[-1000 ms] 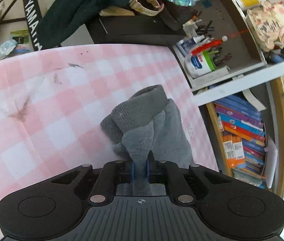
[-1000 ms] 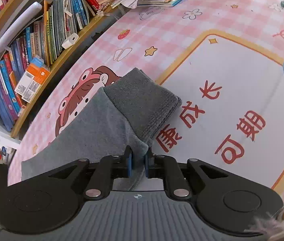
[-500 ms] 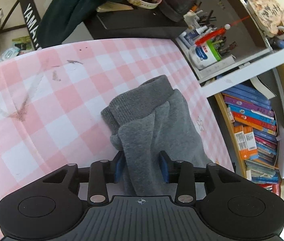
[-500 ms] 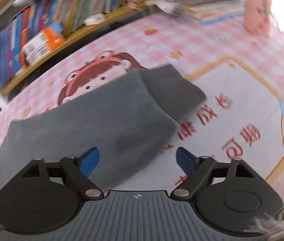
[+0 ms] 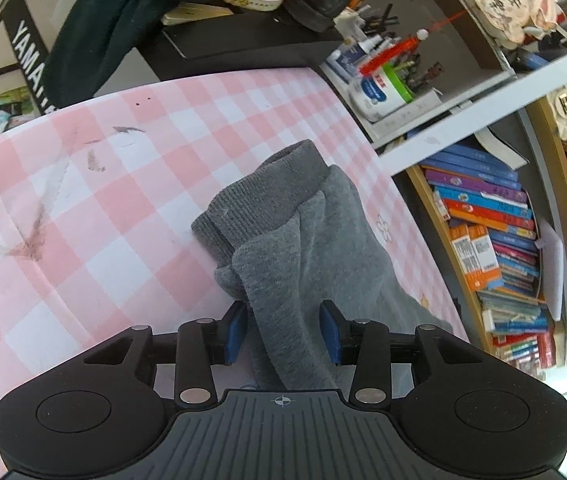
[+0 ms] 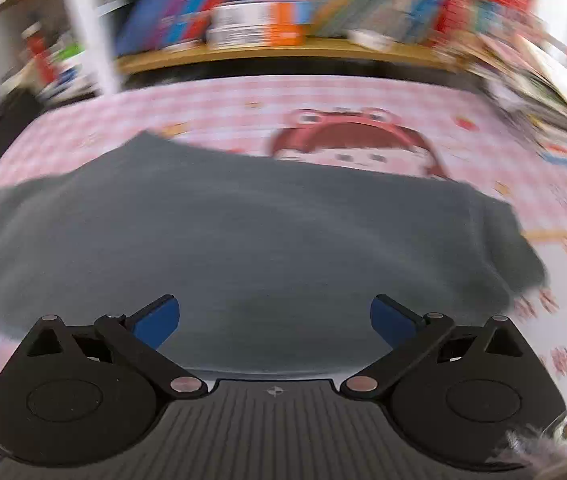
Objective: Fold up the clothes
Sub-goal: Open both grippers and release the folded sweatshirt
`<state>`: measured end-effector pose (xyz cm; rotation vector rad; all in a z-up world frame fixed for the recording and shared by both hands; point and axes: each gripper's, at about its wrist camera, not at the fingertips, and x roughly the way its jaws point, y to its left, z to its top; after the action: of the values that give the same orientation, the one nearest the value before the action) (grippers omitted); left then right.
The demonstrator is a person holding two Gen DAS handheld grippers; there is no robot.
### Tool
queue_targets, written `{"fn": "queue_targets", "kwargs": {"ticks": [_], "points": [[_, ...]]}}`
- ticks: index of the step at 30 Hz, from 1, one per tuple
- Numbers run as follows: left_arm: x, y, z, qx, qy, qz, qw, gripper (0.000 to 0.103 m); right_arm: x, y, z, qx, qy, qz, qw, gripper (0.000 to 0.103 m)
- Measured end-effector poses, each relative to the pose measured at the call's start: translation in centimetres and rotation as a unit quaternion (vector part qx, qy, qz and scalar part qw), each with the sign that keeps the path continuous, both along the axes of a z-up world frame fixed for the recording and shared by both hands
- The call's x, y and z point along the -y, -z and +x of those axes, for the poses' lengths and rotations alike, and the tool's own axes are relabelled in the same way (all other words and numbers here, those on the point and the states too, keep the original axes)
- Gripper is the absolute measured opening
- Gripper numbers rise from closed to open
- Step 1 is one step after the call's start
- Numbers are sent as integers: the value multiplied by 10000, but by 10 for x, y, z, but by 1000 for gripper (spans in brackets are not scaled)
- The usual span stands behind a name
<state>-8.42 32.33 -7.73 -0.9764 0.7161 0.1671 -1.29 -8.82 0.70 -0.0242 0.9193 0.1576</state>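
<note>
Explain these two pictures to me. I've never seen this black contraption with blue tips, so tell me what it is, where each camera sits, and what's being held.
No robot here: a person holds a two-finger gripper in each hand, with a wide-angle camera on each looking along its fingers. The left gripper has its blue pads apart, a fold of the grey garment lying loosely between them, not pinched. The right gripper, in a motion-blurred view, is opening wide above the same garment, holding nothing. The garment lies on a pink checked tablecloth. Bookshelves stand behind.

A pink-and-white checked tablecloth bears dark stains at its left. Far beyond it a dark green garment drapes over black furniture; a bookshelf of colourful books stands at right.
</note>
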Motion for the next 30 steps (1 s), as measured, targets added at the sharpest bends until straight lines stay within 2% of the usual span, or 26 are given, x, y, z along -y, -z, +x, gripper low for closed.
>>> {"fn": "queue_targets", "kwargs": {"ticks": [8, 13, 18, 22, 25, 28, 30], "points": [[-10, 3, 4, 73, 404, -90, 9991, 40, -86, 0, 11, 456, -1214, -502, 9903, 103], [-11, 3, 7, 168, 579, -147, 9981, 53, -137, 6, 20, 667, -1658, -760, 9810, 103], [-8, 3, 6, 250, 675, -98, 9974, 58, -174, 17, 10, 843, -1974, -1070, 9708, 103], [-9, 3, 6, 287, 699, -111, 9971, 60, -187, 22, 0, 906, -1986, -1290, 9673, 103], [-11, 4, 6, 287, 708, -161, 9969, 60, -188, 19, -1, 1021, -1812, -1297, 9695, 103], [-13, 6, 7, 275, 682, -265, 9969, 60, -184, 27, 3, 783, -1570, -1428, 9741, 103], [-15, 7, 8, 268, 642, -355, 9969, 60, -179, 31, 3, 661, -1396, -1290, 9796, 103]]}}
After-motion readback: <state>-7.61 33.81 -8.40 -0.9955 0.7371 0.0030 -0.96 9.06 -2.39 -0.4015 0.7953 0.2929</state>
